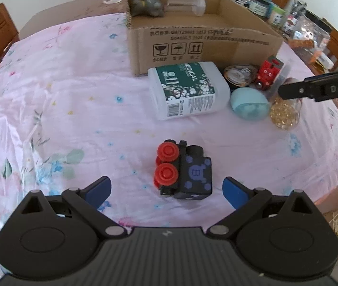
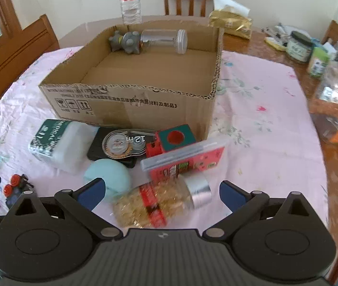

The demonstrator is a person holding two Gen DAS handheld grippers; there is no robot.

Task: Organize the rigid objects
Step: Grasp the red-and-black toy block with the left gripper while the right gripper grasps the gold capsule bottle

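Note:
A black toy train with red wheels (image 1: 183, 170) lies on the pink cloth just ahead of my open left gripper (image 1: 167, 191); the same toy (image 2: 16, 187) shows at the left edge of the right wrist view. My right gripper (image 2: 160, 194) stands open over a jar of golden beads with a silver lid (image 2: 161, 201). Around it lie a teal egg-shaped case (image 2: 108, 182), a red flat case (image 2: 188, 159), a green and red block (image 2: 175, 139), a tape dispenser (image 2: 126, 143) and a white medical bottle (image 2: 57, 143). The cardboard box (image 2: 130, 102) holds a grey toy (image 2: 126, 41) and a clear jar (image 2: 166, 39).
A water bottle (image 2: 129, 0) stands behind the box. Wooden chairs (image 2: 16, 57) ring the table. Jars, packets and clutter (image 2: 312, 54) crowd the bare wooden table to the right. A gold bag (image 2: 232, 25) lies behind the box's right corner.

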